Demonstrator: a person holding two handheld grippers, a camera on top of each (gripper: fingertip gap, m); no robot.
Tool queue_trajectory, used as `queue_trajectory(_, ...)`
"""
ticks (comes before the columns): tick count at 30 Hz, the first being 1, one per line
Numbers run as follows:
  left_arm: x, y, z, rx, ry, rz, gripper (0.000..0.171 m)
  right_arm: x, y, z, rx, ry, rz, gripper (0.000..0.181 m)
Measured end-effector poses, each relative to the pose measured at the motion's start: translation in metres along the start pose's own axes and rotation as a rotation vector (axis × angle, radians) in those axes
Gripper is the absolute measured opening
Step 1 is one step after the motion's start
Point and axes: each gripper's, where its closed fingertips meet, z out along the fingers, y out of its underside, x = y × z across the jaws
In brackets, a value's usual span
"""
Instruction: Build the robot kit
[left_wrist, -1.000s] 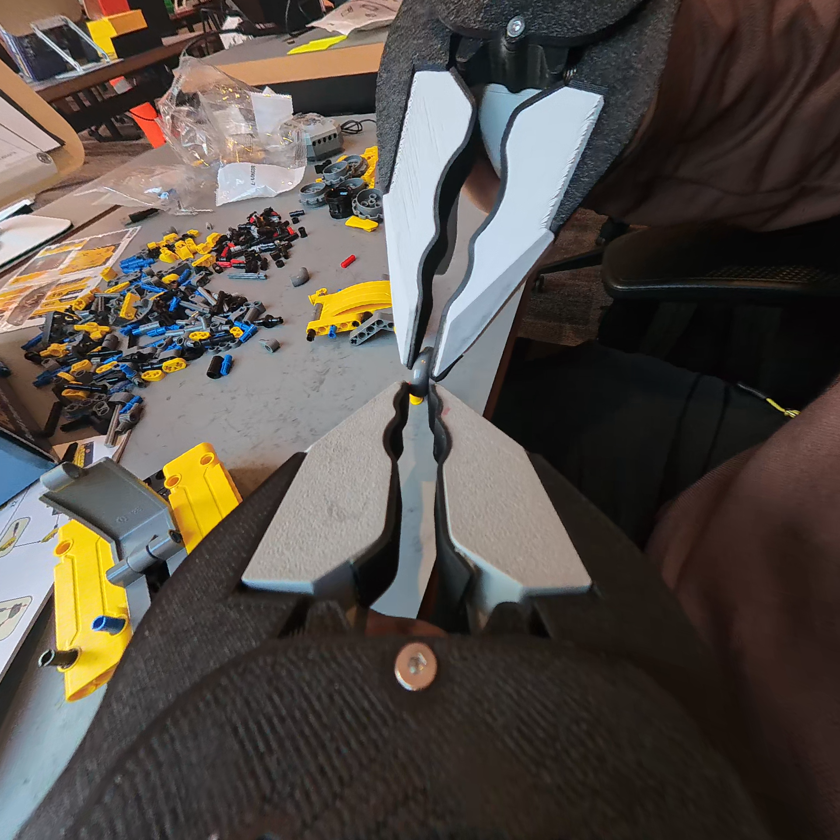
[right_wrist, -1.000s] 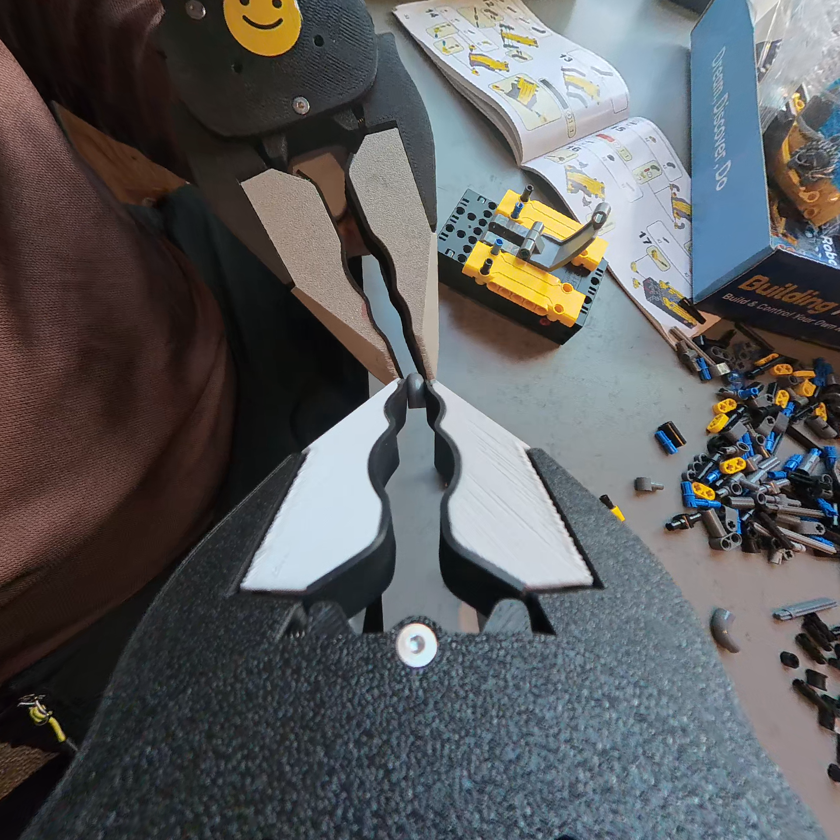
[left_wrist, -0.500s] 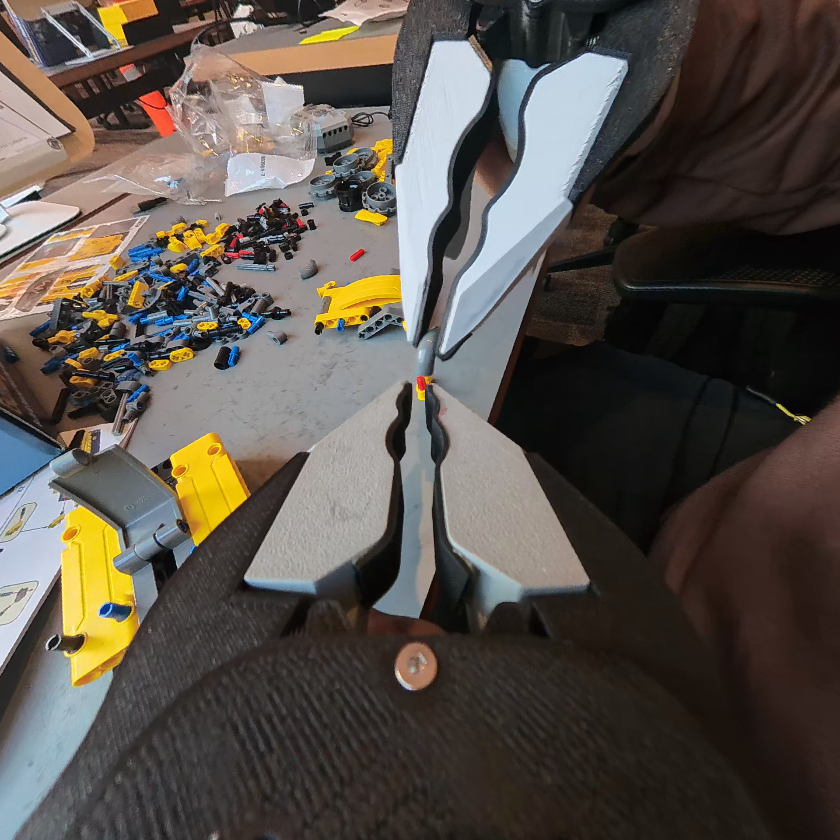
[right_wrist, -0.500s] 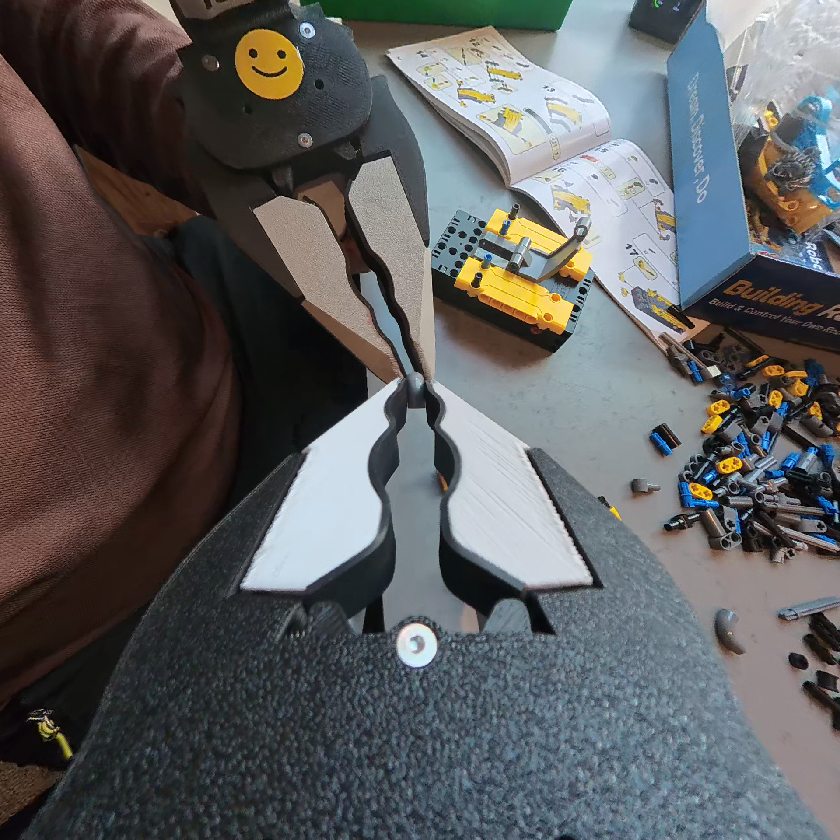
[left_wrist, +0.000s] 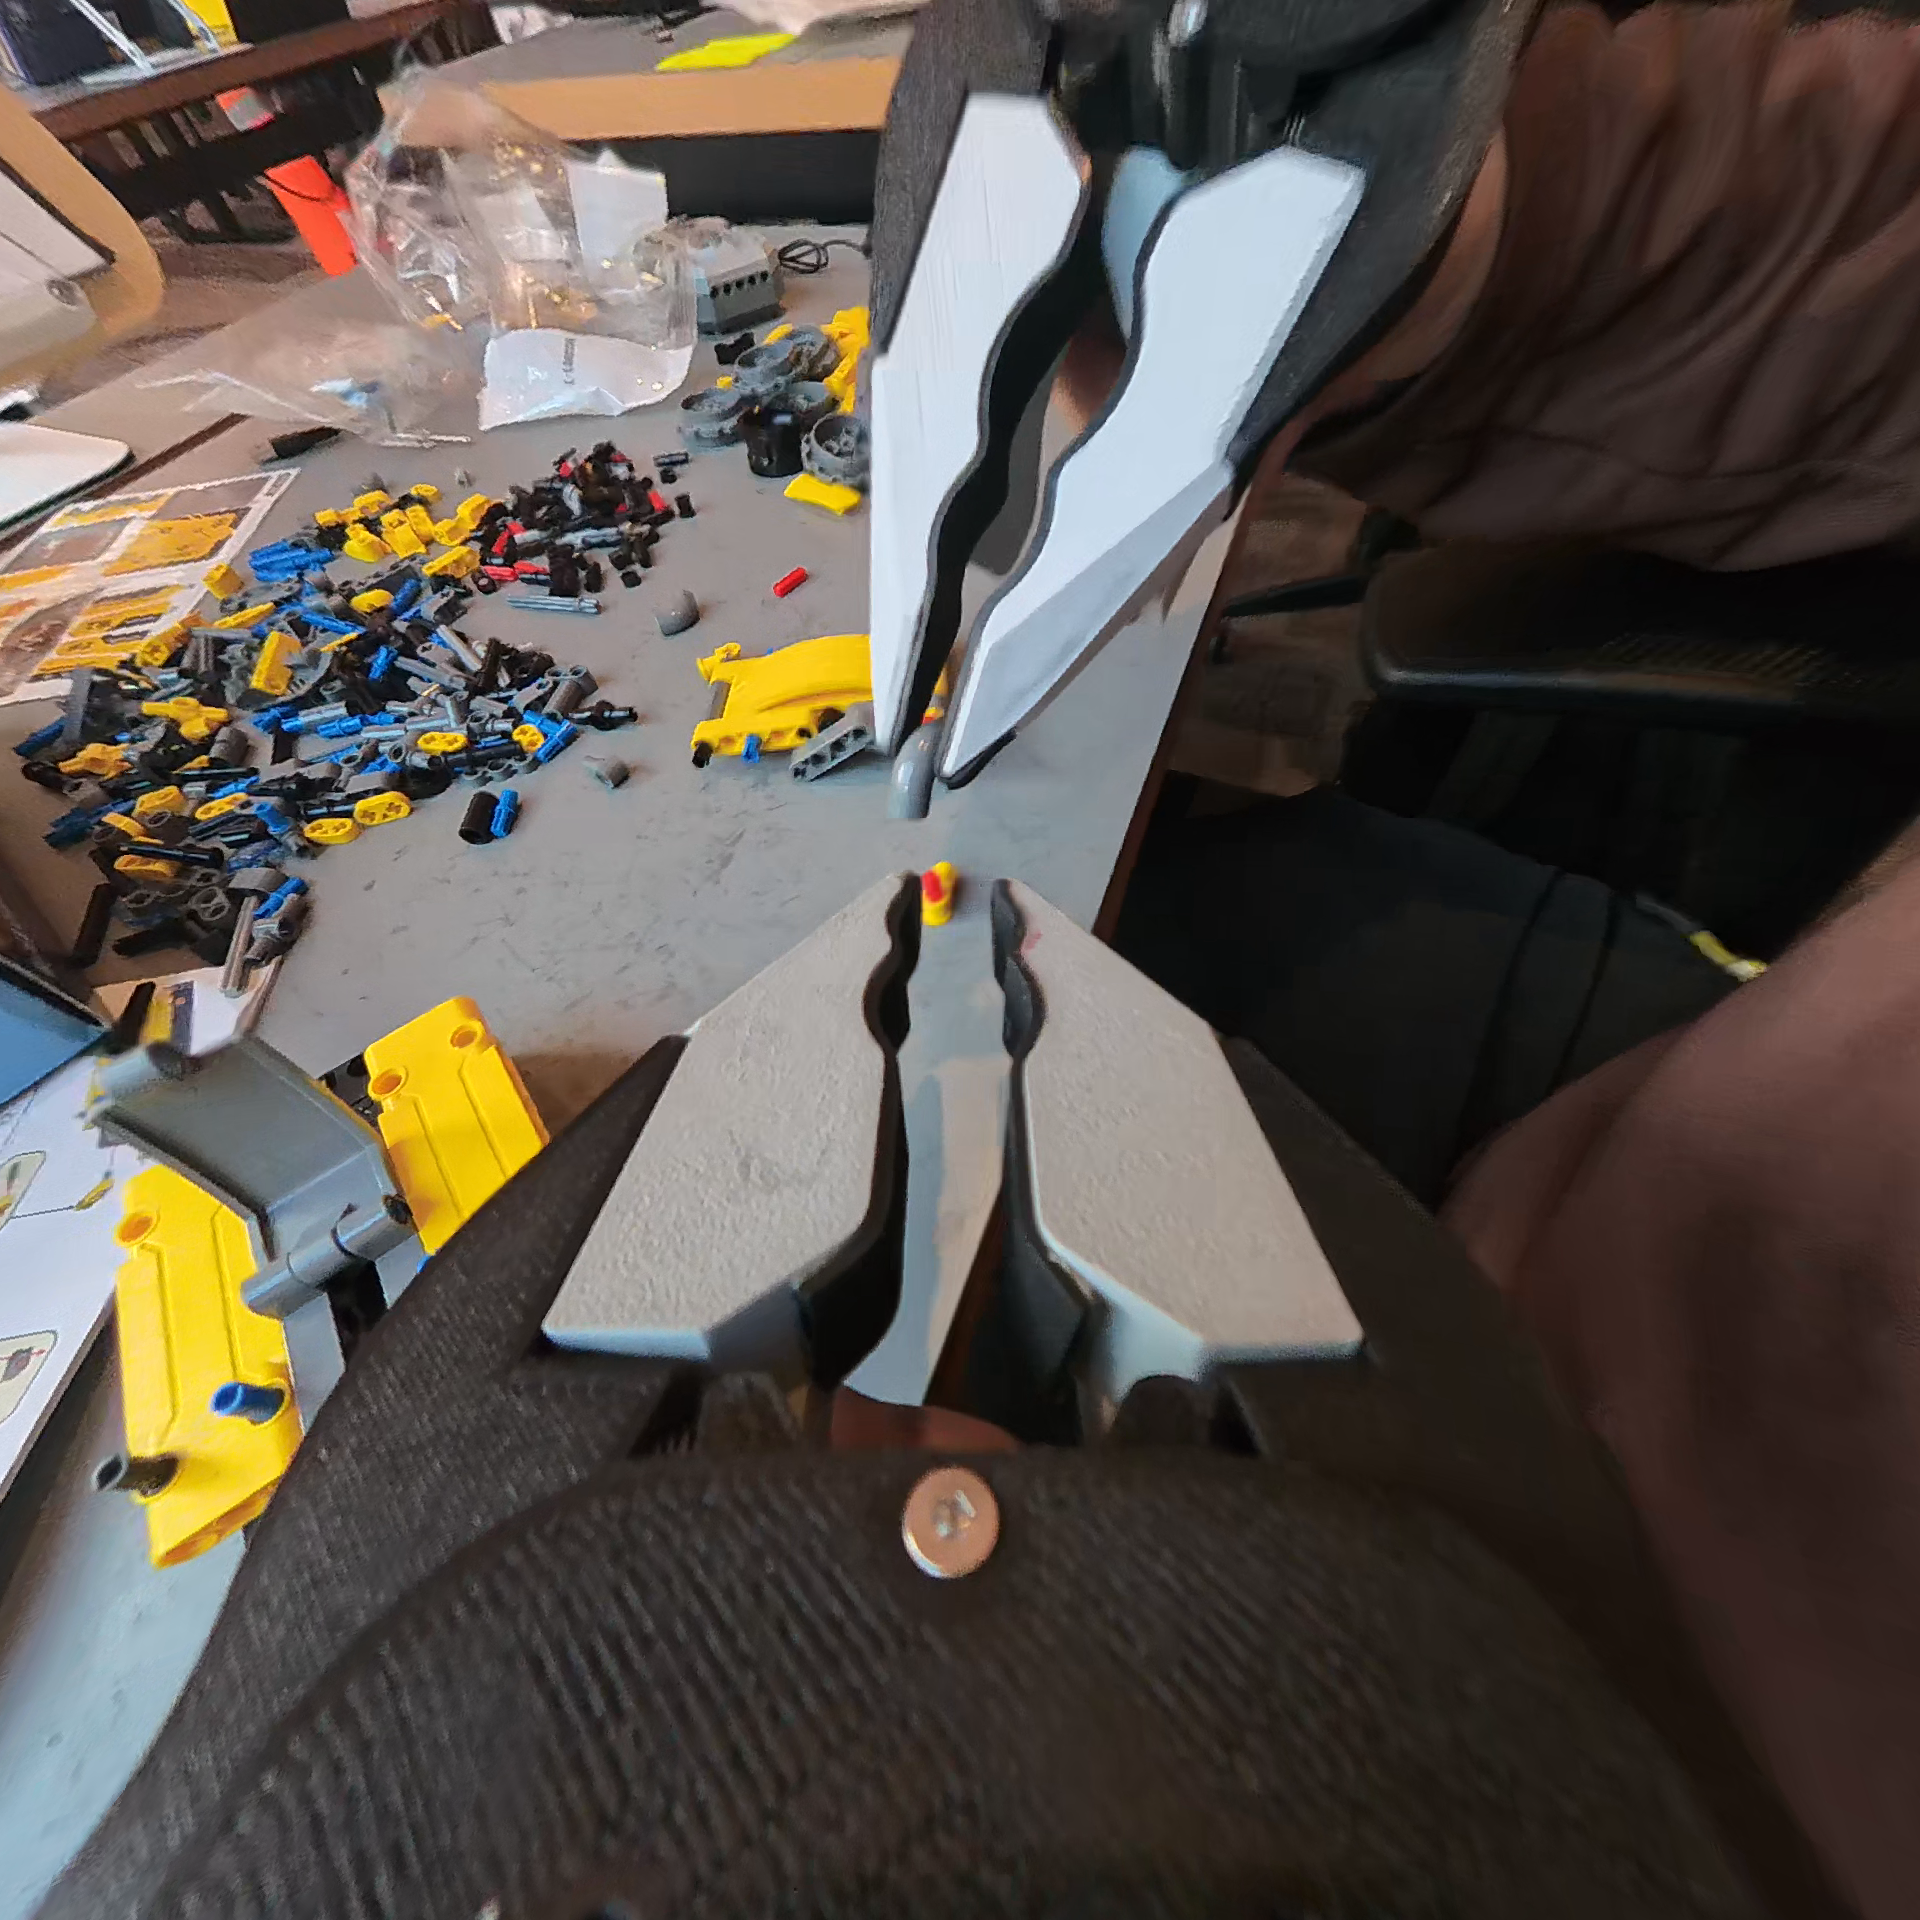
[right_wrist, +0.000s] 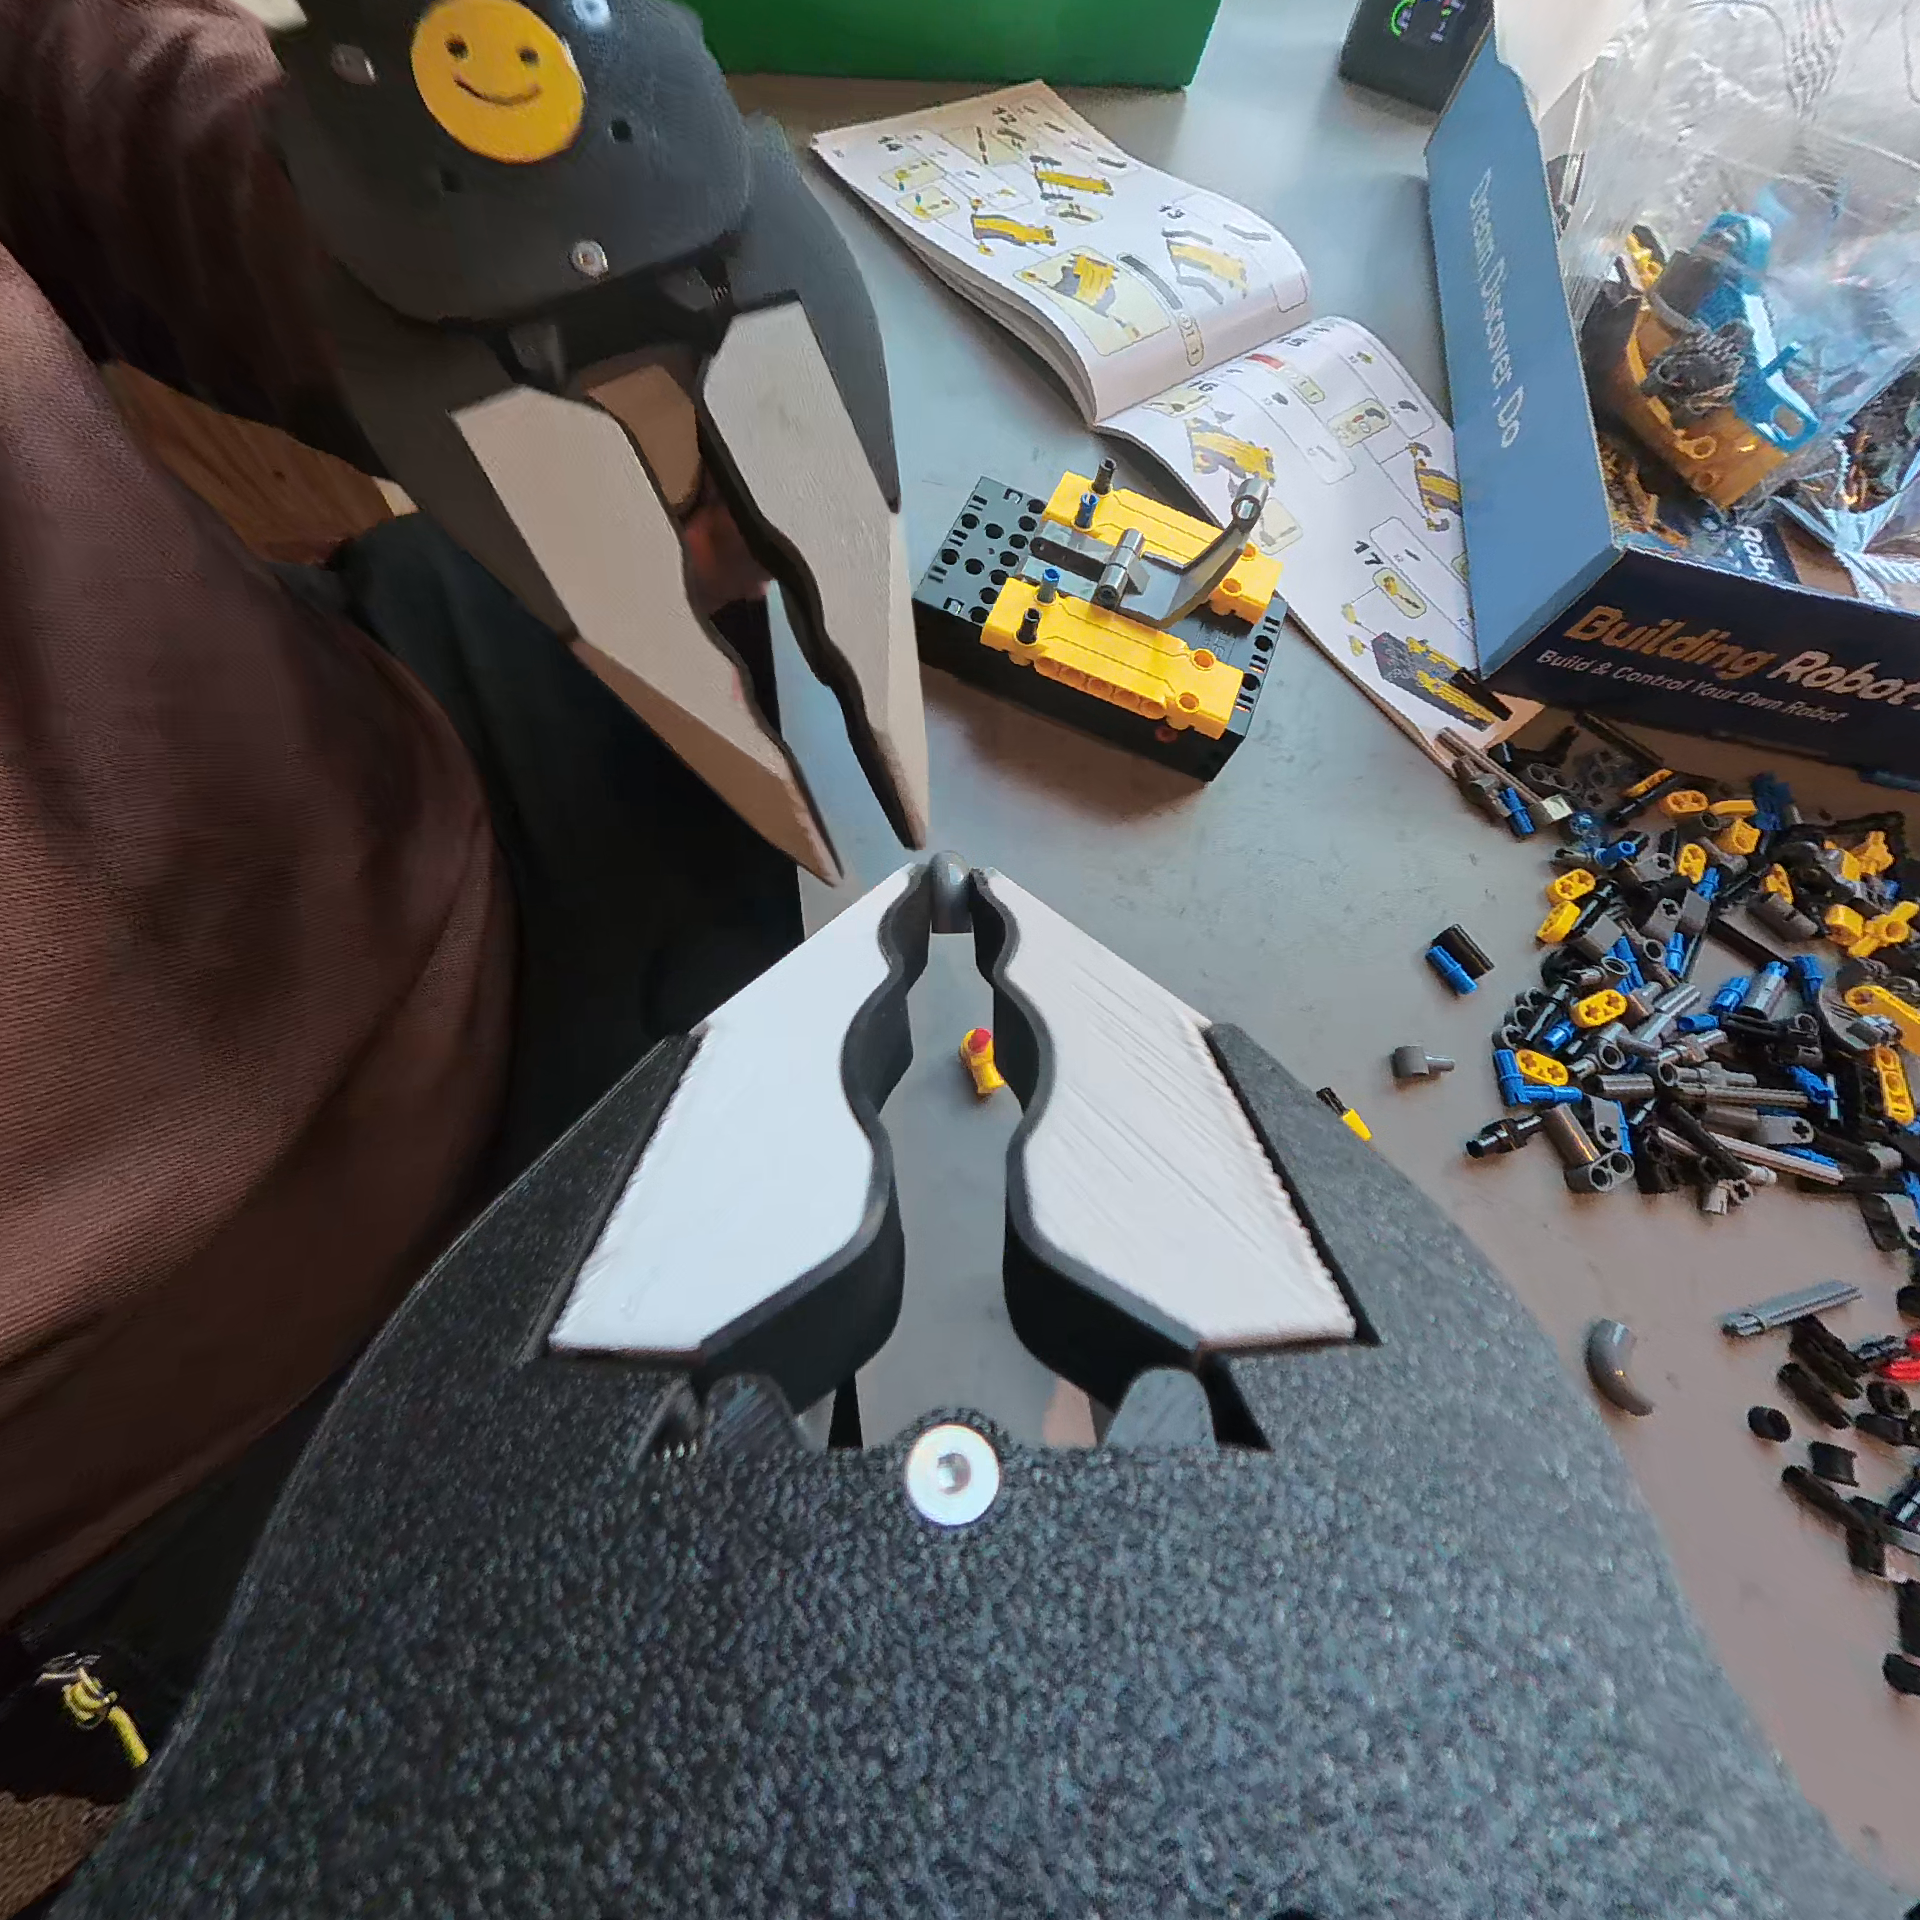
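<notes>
My right tongs (right_wrist: 945, 883) are clamped on a small grey curved connector (right_wrist: 947, 891) at their tips. My left tongs (left_wrist: 951, 894) stand slightly apart and hold nothing; a small yellow piece with a red pin (left_wrist: 937, 891) lies on the grey table (left_wrist: 623, 914) just beyond their tips, beneath the right tongs. The two pieces are not joined, and the yellow-and-black assembly (right_wrist: 1101, 623) sits well beyond. Half a second ago the left tongs gripped the yellow piece against the connector; it has since dropped and the tongs have separated.
</notes>
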Motion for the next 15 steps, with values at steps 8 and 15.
queue_trajectory(8,-0.096,-0.022,-0.082,-0.137,-0.186,-0.034,0.023,0.009,-0.003,-0.02,0.037,0.038,0.006,0.008)
queue_trajectory(15,-0.186,0.067,-0.094,-0.416,-0.285,-0.198,0.046,0.014,0.0,-0.037,0.077,0.066,0.034,0.008)
